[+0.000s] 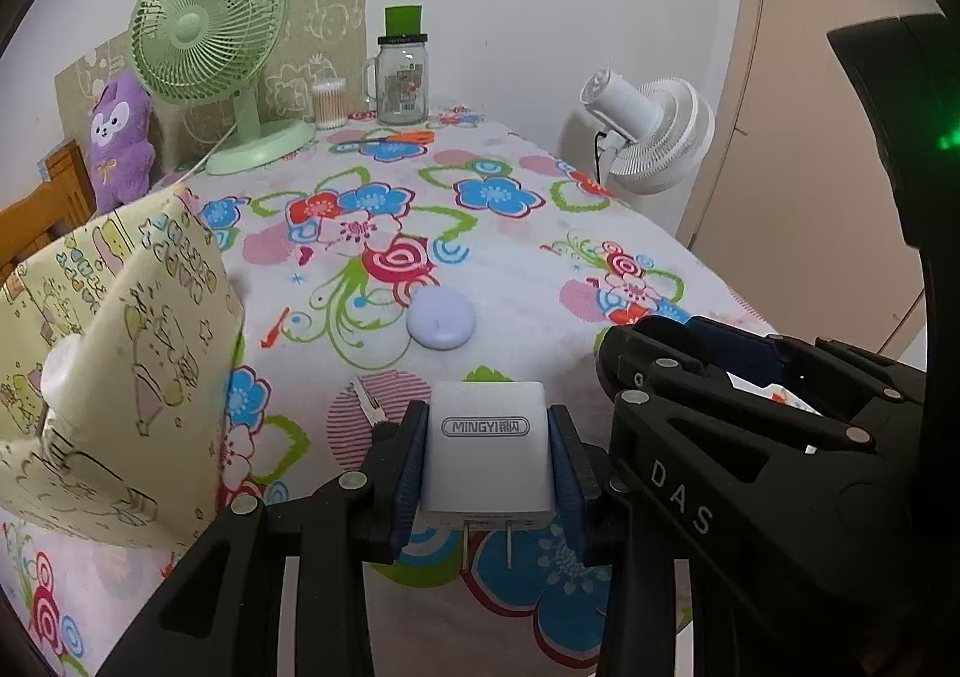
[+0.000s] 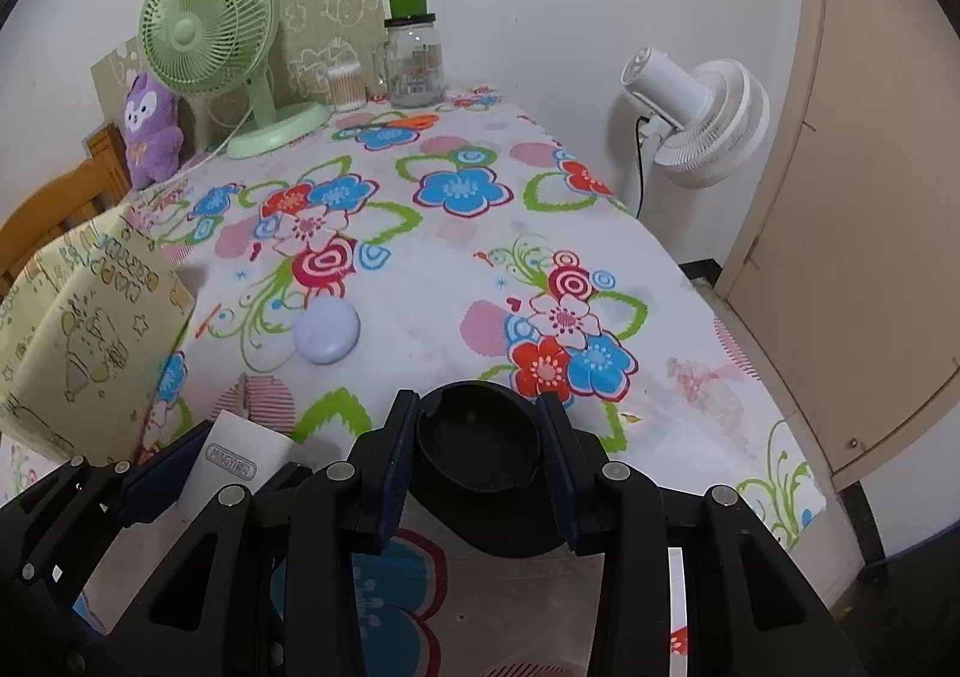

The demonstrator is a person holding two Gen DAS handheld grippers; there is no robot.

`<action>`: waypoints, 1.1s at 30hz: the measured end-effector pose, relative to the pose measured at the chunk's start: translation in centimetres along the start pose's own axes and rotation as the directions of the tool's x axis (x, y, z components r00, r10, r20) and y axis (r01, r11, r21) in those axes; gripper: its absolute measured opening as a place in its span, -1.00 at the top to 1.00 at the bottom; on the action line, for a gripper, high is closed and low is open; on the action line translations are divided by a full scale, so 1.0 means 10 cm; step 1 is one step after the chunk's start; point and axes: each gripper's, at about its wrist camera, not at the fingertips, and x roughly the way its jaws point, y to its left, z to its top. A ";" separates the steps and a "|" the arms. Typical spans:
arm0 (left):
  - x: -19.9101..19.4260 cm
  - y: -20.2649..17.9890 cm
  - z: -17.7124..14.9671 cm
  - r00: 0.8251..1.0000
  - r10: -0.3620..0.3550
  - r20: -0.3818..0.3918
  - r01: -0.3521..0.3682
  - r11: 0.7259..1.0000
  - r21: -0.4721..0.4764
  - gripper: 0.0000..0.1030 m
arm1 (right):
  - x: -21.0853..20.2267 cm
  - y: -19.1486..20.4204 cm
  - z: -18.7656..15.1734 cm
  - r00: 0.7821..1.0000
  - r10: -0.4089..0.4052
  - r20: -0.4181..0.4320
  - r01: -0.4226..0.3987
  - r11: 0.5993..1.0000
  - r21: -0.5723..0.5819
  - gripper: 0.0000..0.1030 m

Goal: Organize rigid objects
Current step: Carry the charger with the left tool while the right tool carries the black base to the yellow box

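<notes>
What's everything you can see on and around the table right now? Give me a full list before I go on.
charger: 1, white, marked MINGYI, prongs toward camera, held in left gripper
round dish: 1, black, held in right gripper
round puck: 1, pale lilac, table centre
patterned box: 1, yellow-green, table's left side
desk fan: 1, green, far left of table
cotton swab tub: 1, clear, beside the fan base
glass jar: 1, clear, dark lid, far edge
plush toy: 1, purple, far left
pedestal fan: 1, white, beyond table's right edge
tablecloth: 1, floral
left gripper: black, blue pads, shut on charger
right gripper: black, blue pads, shut on dish
</notes>
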 end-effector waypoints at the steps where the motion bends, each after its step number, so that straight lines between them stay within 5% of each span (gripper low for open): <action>1: -0.02 0.01 0.02 1.000 -0.003 0.003 0.003 1.000 -0.001 0.24 | -0.02 0.00 0.01 1.000 -0.001 0.004 0.001 1.000 0.002 0.17; 33: -0.62 0.31 0.36 0.997 0.036 0.071 -0.036 0.999 0.008 0.24 | -0.60 0.40 0.39 0.996 0.022 0.084 -0.021 1.000 -0.018 0.17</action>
